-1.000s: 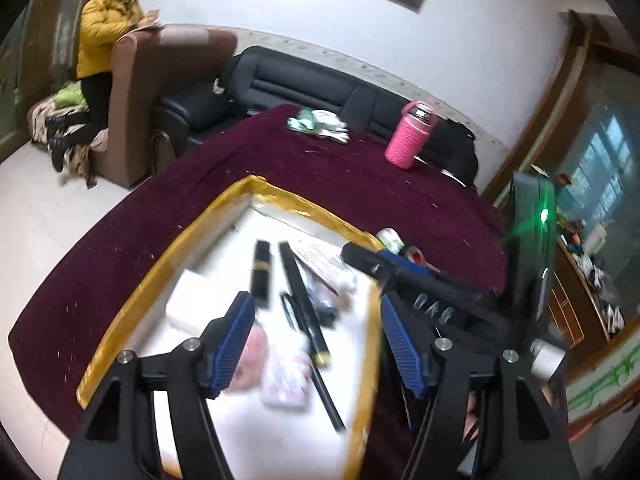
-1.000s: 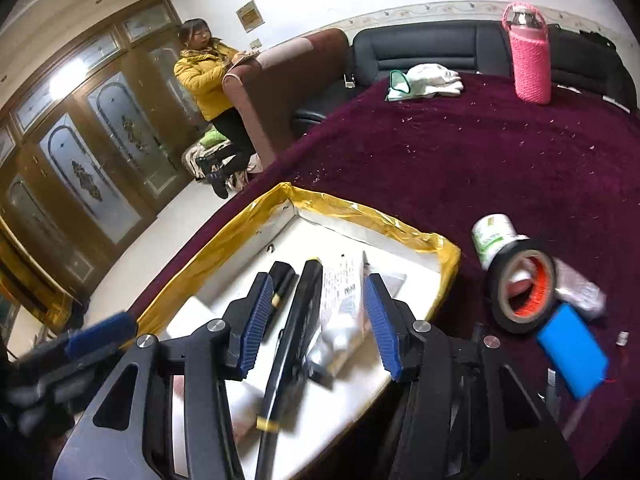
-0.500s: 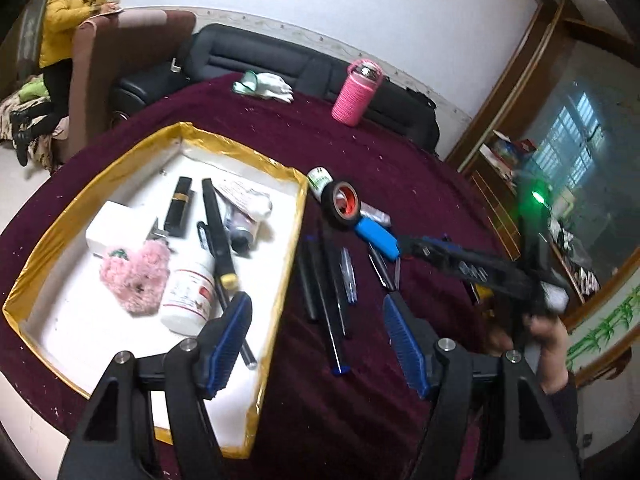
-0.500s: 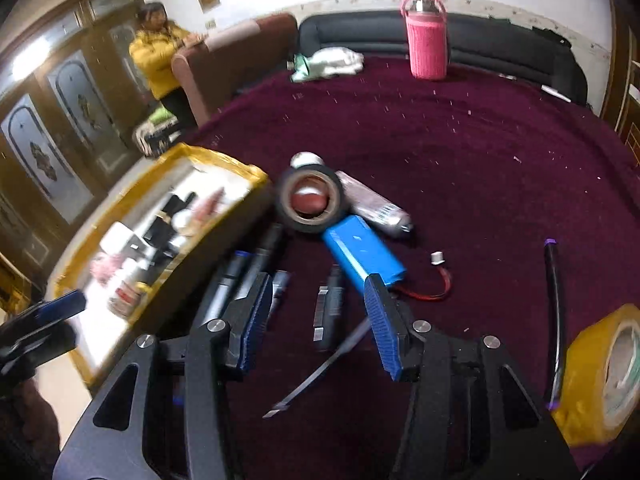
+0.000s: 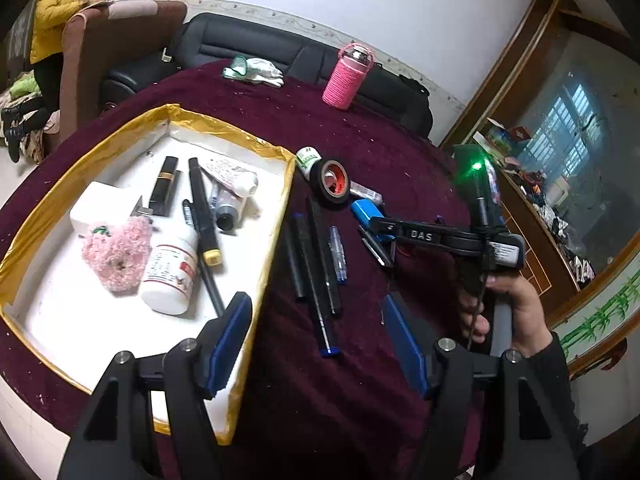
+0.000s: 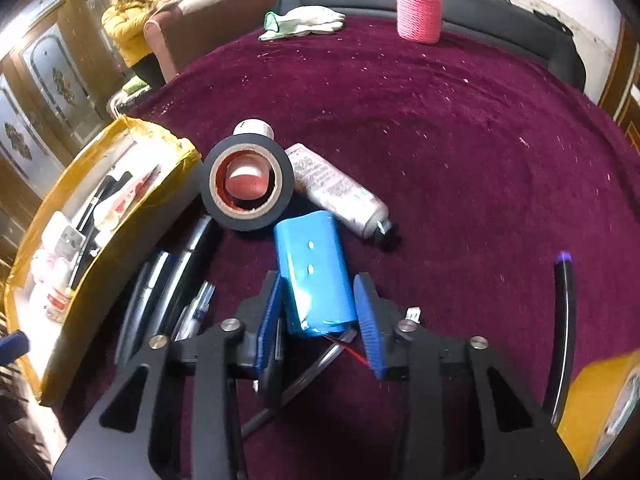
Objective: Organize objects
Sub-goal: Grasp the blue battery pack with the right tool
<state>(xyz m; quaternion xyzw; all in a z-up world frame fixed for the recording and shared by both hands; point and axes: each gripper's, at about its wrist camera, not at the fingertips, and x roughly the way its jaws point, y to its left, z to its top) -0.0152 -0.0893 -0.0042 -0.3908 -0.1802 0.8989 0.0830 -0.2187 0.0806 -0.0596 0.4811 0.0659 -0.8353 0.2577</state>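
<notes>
A white tray with a yellow rim (image 5: 280, 216) (image 6: 104, 248) lies on the maroon tablecloth and holds a pill bottle (image 5: 170, 276), a pink fluffy item (image 5: 116, 250), a black pen and other small items. Right of it lie several pens (image 5: 316, 264), a black tape roll (image 5: 331, 178) (image 6: 247, 184), a silver tube (image 6: 340, 192) and a blue battery pack (image 6: 316, 276) (image 5: 366, 212). My right gripper (image 6: 318, 316) is open, its pads either side of the blue battery pack's near end. My left gripper (image 5: 320, 344) is open and empty, above the tray's right edge and the pens.
A pink bottle (image 5: 348, 80) (image 6: 418, 4) and white gloves (image 5: 256, 70) sit at the table's far side. A yellow tape roll (image 6: 600, 396) and a black pen (image 6: 562, 320) lie at the right. A person in yellow (image 5: 56, 12) sits by a sofa.
My right gripper left the tray, swung right and came down around the blue battery pack. My left gripper drew back and rose, so the tray and pens show from higher up.
</notes>
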